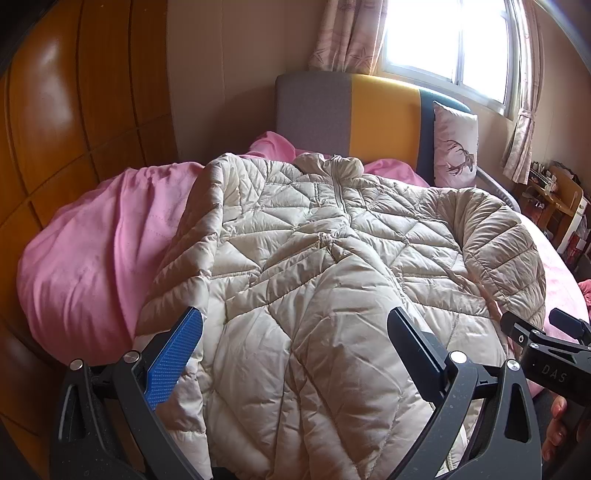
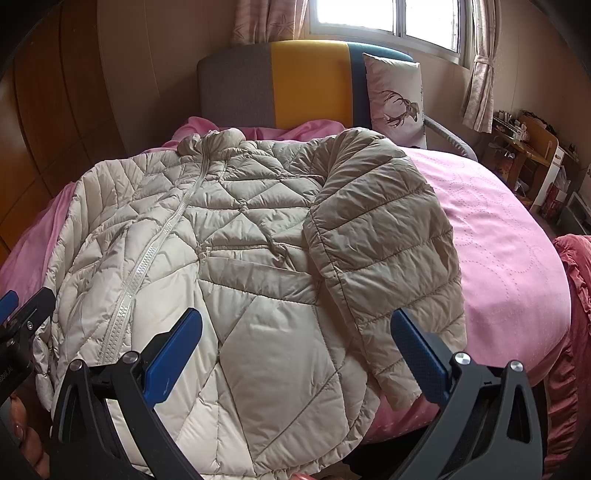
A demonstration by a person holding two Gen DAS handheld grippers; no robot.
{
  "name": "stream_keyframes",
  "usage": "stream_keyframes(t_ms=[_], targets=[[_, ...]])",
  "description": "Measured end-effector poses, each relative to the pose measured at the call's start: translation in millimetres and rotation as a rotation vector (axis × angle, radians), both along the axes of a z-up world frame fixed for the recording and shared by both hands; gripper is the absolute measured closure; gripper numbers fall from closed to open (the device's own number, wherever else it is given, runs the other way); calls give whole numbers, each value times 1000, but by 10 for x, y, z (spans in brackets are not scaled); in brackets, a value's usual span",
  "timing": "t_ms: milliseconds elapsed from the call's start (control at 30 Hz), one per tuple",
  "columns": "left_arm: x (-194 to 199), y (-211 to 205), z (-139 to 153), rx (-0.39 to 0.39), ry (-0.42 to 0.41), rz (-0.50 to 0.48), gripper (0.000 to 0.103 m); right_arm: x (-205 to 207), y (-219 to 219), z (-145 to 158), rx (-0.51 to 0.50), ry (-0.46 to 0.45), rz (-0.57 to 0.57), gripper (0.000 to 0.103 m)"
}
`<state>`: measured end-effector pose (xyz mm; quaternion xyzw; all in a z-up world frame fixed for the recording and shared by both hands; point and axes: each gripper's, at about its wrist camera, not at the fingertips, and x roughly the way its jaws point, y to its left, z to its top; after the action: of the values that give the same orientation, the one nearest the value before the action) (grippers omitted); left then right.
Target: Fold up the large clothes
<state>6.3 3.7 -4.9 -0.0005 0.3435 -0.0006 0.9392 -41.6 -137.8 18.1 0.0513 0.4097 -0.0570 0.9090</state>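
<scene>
1. Nearest, the left gripper (image 1: 295, 343) hangs over the near hem of the jacket (image 1: 314, 266), fingers spread wide with nothing between them; one blue pad (image 1: 173, 362) sits at the jacket's left edge, the dark finger (image 1: 417, 350) over the middle panel. Whether either touches the fabric I cannot tell.
2. The right gripper (image 2: 295, 347) is likewise spread wide and holding nothing, over the near right part of the jacket; its right pad (image 2: 421, 362) sits just beside the cuff of the folded sleeve (image 2: 384, 243).
3. Each tool shows in the other's view at the frame edge: the right one at the near right in the left wrist view, the left one at the near left in the right wrist view.
4. The jacket, a cream quilted puffer, lies front up on the bed, zipper (image 2: 147, 258) closed, collar (image 2: 214, 142) at the far end, hem at the near edge.
5. The right sleeve lies folded inward across the body panel, cuff pointing near. The left sleeve lies down the jacket's left side.
6. Under it is a pink bedsheet (image 2: 498, 229), bare to the right; bunched pink bedding (image 1: 92, 243) lies on the left.
7. Farther: grey, yellow and blue headboard (image 2: 306, 81), with a deer-print pillow (image 2: 397, 99) leaning at its right end.
8. Farthest: bright window (image 1: 450, 44) with curtains (image 1: 347, 33); wooden wardrobe (image 1: 74, 110) on the left, cluttered shelf (image 2: 524, 144) at the far right.
</scene>
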Motion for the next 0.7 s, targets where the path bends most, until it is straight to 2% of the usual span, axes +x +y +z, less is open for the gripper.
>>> stream_keyframes(t_ms=[700], targets=[[-17, 48, -24, -1, 0, 3, 4, 4, 1, -26, -3, 16, 1, 2]])
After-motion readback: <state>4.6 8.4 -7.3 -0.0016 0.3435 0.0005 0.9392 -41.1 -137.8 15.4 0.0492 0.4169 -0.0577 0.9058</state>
